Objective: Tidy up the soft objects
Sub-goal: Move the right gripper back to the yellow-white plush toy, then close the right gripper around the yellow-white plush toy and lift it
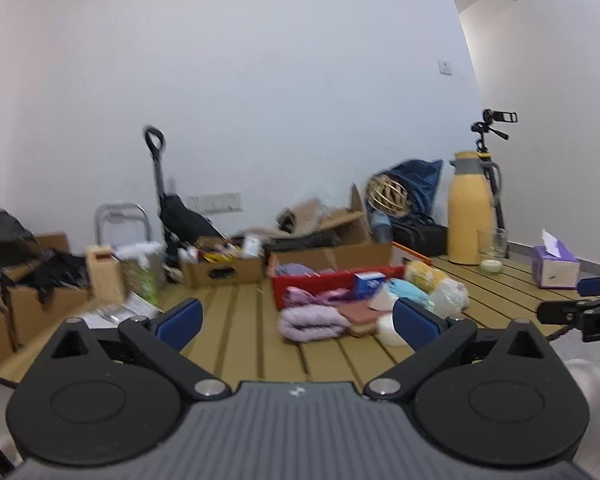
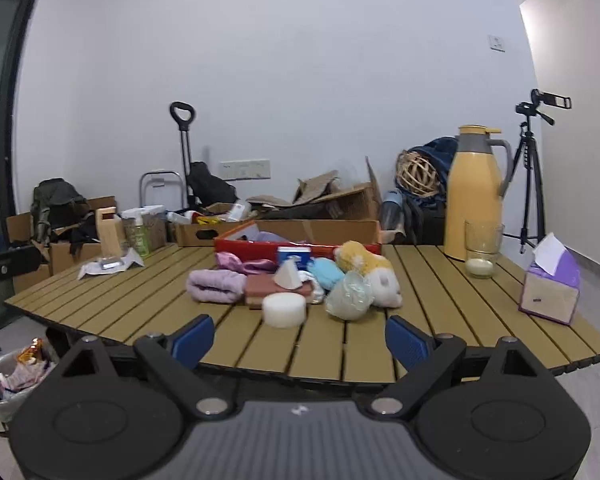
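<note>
A pile of soft things lies mid-table before a red bin (image 2: 236,243) (image 1: 278,286): a folded lilac towel (image 2: 216,286) (image 1: 312,322), a pink sponge block (image 2: 264,286), a white round sponge (image 2: 284,310), a blue soft item (image 2: 326,272), a clear bagged item (image 2: 348,294) and a yellow-white plush (image 2: 370,270) (image 1: 424,274). My left gripper (image 1: 298,322) is open and empty, short of the pile. My right gripper (image 2: 300,340) is open and empty at the table's near edge.
A yellow thermos (image 2: 474,196), a glass (image 2: 482,248) and a purple tissue box (image 2: 550,290) stand at the right of the slatted table (image 2: 140,304). A wrapped packet (image 2: 108,266) lies at left. Cardboard boxes, a cart and a tripod (image 2: 530,168) are behind. A trash bin (image 2: 12,376) sits on the floor.
</note>
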The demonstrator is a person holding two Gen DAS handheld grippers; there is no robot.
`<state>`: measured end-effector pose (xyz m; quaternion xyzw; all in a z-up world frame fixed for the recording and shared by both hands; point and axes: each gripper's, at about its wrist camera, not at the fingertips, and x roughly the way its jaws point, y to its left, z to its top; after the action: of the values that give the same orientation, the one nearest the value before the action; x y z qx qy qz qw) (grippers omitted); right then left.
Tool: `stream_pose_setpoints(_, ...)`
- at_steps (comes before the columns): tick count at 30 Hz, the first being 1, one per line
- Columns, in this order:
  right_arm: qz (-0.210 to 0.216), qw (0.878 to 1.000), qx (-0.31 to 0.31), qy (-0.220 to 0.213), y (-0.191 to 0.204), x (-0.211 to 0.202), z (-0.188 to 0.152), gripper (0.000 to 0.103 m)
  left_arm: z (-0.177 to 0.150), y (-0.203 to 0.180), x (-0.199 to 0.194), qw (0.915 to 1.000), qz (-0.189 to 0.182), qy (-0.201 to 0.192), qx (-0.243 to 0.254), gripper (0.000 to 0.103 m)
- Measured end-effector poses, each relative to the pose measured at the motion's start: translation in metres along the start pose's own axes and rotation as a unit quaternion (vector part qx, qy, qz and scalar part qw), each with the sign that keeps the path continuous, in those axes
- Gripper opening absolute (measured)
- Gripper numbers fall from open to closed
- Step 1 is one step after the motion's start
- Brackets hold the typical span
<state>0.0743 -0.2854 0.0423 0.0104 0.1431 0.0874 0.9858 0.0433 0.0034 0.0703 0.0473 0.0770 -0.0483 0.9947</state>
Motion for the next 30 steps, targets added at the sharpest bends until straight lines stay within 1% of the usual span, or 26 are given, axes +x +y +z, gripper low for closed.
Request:
stream_pose_setpoints(2, -0.009, 1.0, 0.013, 0.004, -0.009, 0.009, -0.003, 0.092, -0.003, -0.009, 0.02, 0.9997, -0.015, 0.017, 0.007, 0.103)
stream_pose_setpoints(5, -0.02, 0.999, 0.04, 0.018, -0.026, 0.026, -0.011, 0.09, -0.009, -0.019, 0.048, 0.9989, -0.028, 0.031, 0.021, 0.103)
stream_pose_setpoints(7, -0.021, 0.998, 0.06, 0.028, -0.041, 0.038, -0.013, 0.089, -0.008, -0.025, 0.073, 0.9979, -0.038, 0.049, 0.019, 0.103)
stream_pose_setpoints(9, -0.022, 0.996, 0.074, 0.037, -0.057, 0.054, -0.011, 0.087, -0.004, -0.034, 0.101, 0.9963, -0.059, 0.06, 0.016, 0.103)
stream_pose_setpoints(11, -0.026, 0.996, 0.081, 0.04, -0.074, 0.074, -0.006, 0.087, 0.003, -0.045, 0.13, 0.9943, -0.086, 0.059, 0.023, 0.103)
stream_pose_setpoints(12, -0.028, 0.995, 0.082, 0.044, -0.082, 0.087, -0.001, 0.087, 0.008, -0.052, 0.145, 0.993, -0.099, 0.052, 0.037, 0.102)
stream_pose_setpoints(14, -0.032, 0.995, 0.08, 0.045, -0.097, 0.115, 0.009, 0.087, 0.022, -0.067, 0.181, 0.991, -0.111, 0.037, 0.065, 0.096)
stream_pose_setpoints(15, -0.031, 0.995, 0.077, 0.048, -0.103, 0.13, 0.014, 0.087, 0.028, -0.073, 0.2, 0.99, -0.115, 0.036, 0.072, 0.089)
stream_pose_setpoints(16, -0.027, 0.996, 0.074, 0.052, -0.109, 0.146, 0.019, 0.086, 0.035, -0.079, 0.219, 0.9889, -0.124, 0.037, 0.073, 0.082)
stream_pose_setpoints(18, -0.018, 0.995, 0.076, 0.055, -0.121, 0.177, 0.028, 0.085, 0.045, -0.09, 0.259, 0.9844, -0.154, 0.05, 0.068, 0.076)
stream_pose_setpoints(19, -0.014, 0.995, 0.078, 0.058, -0.126, 0.19, 0.032, 0.081, 0.049, -0.098, 0.281, 0.982, -0.166, 0.061, 0.066, 0.076)
stream_pose_setpoints(20, -0.008, 0.995, 0.083, 0.061, -0.131, 0.205, 0.035, 0.08, 0.049, -0.106, 0.301, 0.9799, -0.173, 0.071, 0.07, 0.076)
stream_pose_setpoints(21, -0.004, 0.994, 0.092, 0.066, -0.137, 0.221, 0.039, 0.078, 0.047, -0.113, 0.315, 0.979, -0.171, 0.076, 0.081, 0.076)
stream_pose_setpoints(23, 0.0, 0.992, 0.103, 0.078, -0.143, 0.245, 0.043, 0.076, 0.04, -0.127, 0.342, 0.9803, -0.154, 0.079, 0.095, 0.073)
stream_pose_setpoints(24, 0.003, 0.991, 0.105, 0.079, -0.145, 0.255, 0.043, 0.075, 0.037, -0.131, 0.351, 0.9793, -0.159, 0.085, 0.092, 0.071)
stream_pose_setpoints(25, 0.005, 0.991, 0.106, 0.084, -0.146, 0.267, 0.043, 0.074, 0.033, -0.133, 0.362, 0.9778, -0.167, 0.094, 0.085, 0.064)
stream_pose_setpoints(27, 0.007, 0.99, 0.103, 0.094, -0.146, 0.284, 0.04, 0.071, 0.028, -0.138, 0.379, 0.975, -0.176, 0.11, 0.079, 0.064)
stream_pose_setpoints(29, 0.011, 0.989, 0.102, 0.109, -0.146, 0.3, 0.036, 0.07, 0.021, -0.14, 0.394, 0.9719, -0.181, 0.131, 0.073, 0.063)
stream_pose_setpoints(30, 0.013, 0.988, 0.102, 0.112, -0.145, 0.306, 0.033, 0.07, 0.018, -0.14, 0.398, 0.9702, -0.186, 0.14, 0.068, 0.06)
